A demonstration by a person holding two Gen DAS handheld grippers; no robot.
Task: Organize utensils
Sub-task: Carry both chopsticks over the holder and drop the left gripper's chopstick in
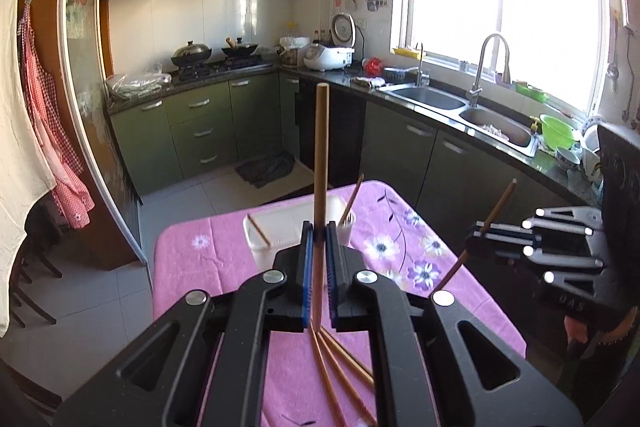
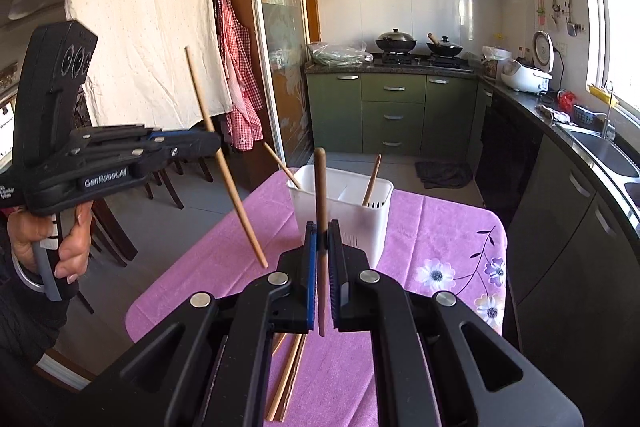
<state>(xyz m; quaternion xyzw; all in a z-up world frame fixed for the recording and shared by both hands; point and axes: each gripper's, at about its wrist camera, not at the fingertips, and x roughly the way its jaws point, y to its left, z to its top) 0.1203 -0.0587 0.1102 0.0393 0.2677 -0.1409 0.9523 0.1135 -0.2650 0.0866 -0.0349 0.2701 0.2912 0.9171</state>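
Observation:
My left gripper is shut on a light wooden chopstick held upright above the table; it also shows in the right wrist view, its chopstick slanted. My right gripper is shut on a darker chopstick; it shows in the left wrist view with its chopstick. A white utensil holder stands on the pink flowered tablecloth with two chopsticks in it. The holder also shows in the left wrist view. Several loose chopsticks lie on the cloth below the grippers.
Green kitchen cabinets, a stove with woks and a double sink line the walls beyond the table. A dark chair stands left of the table. A cloth lies on the floor.

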